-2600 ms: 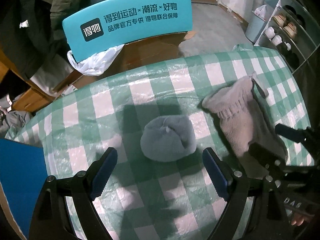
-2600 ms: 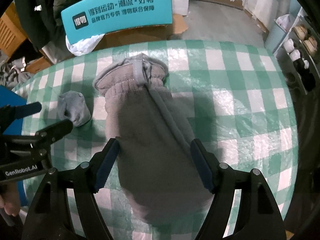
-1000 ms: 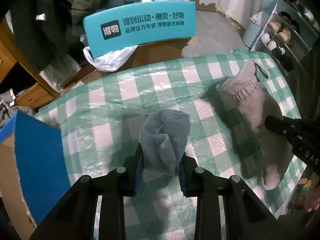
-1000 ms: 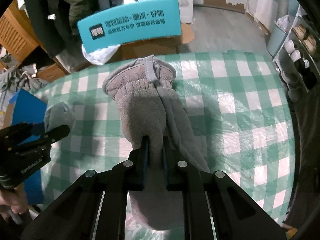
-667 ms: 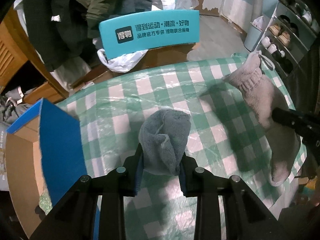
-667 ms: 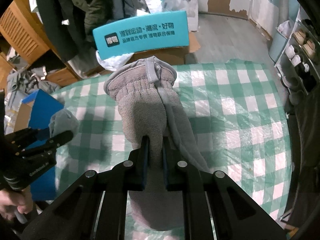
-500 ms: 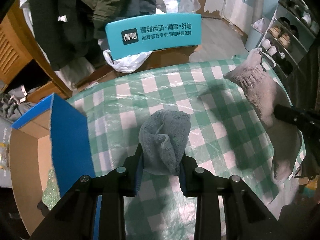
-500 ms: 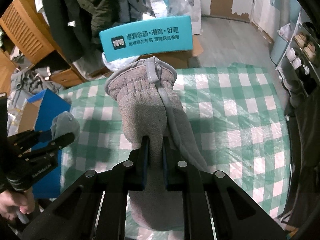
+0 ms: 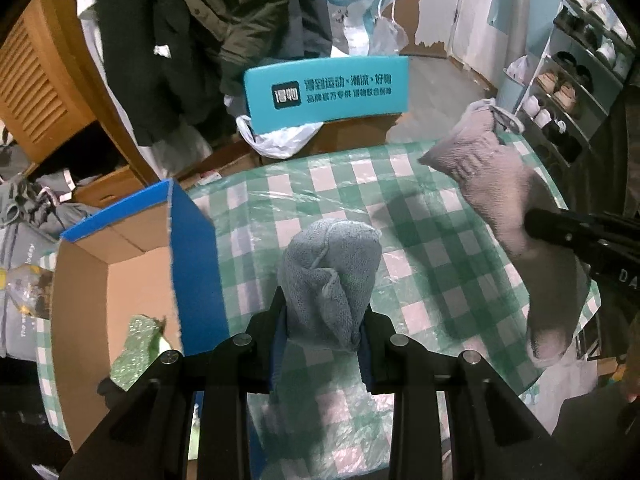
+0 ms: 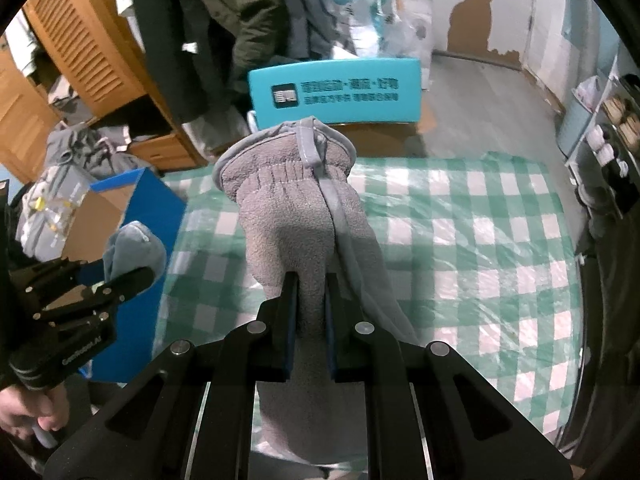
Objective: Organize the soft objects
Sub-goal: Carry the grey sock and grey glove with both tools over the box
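Both lifted higher, left claw (image 9: 322, 330) clamping blue sock (image 9: 330, 280), right claw (image 10: 310, 314) clamping grey mitten (image 10: 296, 216), fingertips hidden.

dark coats (image 9: 224, 20) hang beside a louvred wooden cabinet (image 10: 80, 40); shoe rack (image 9: 576, 92) stands right.

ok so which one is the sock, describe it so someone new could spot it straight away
Start at the green checked table and go to its left edge, beside the blue cardboard box. The sock is the small blue-grey rolled bundle pinched in the left gripper, far smaller than the long grey-brown mitten in the right gripper.
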